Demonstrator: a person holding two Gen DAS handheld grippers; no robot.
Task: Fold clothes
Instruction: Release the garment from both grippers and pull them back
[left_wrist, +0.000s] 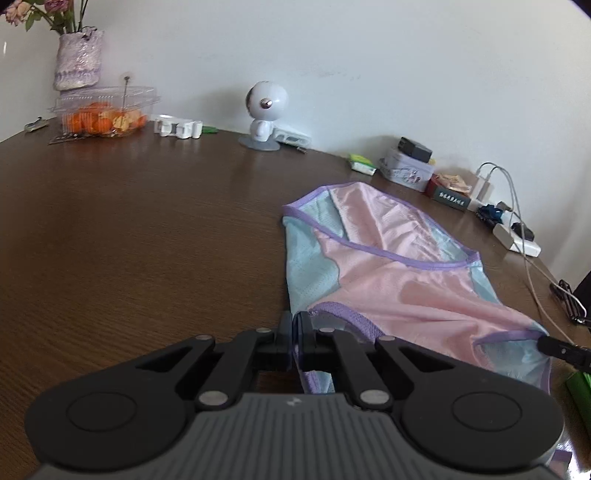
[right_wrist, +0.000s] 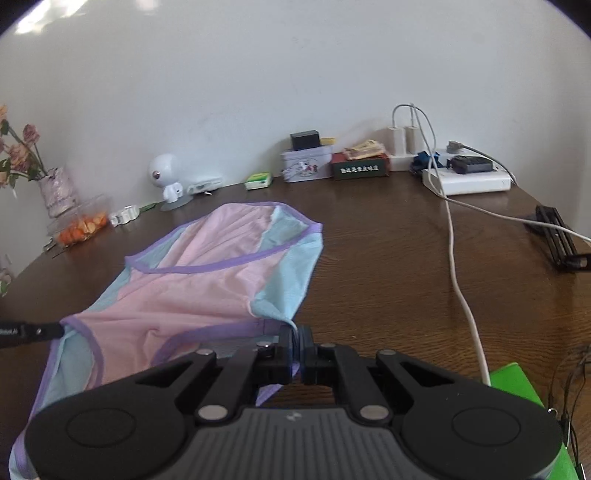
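Left wrist view: I am pinching the near hem of the vest (left_wrist: 388, 266), lying flat on the table (left_wrist: 147, 240), with my left gripper (left_wrist: 294, 332); my right gripper (right_wrist: 295, 347) is clamping the opposite corner. Thin mesh may be slipping out if lifted unevenly.

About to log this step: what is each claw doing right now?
Left claw: closed on the garment.
Right claw: closed on the garment.

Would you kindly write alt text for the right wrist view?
The right gripper is shut on the near edge of a pink, blue and purple garment spread on a brown table; the left gripper grips its left corner.
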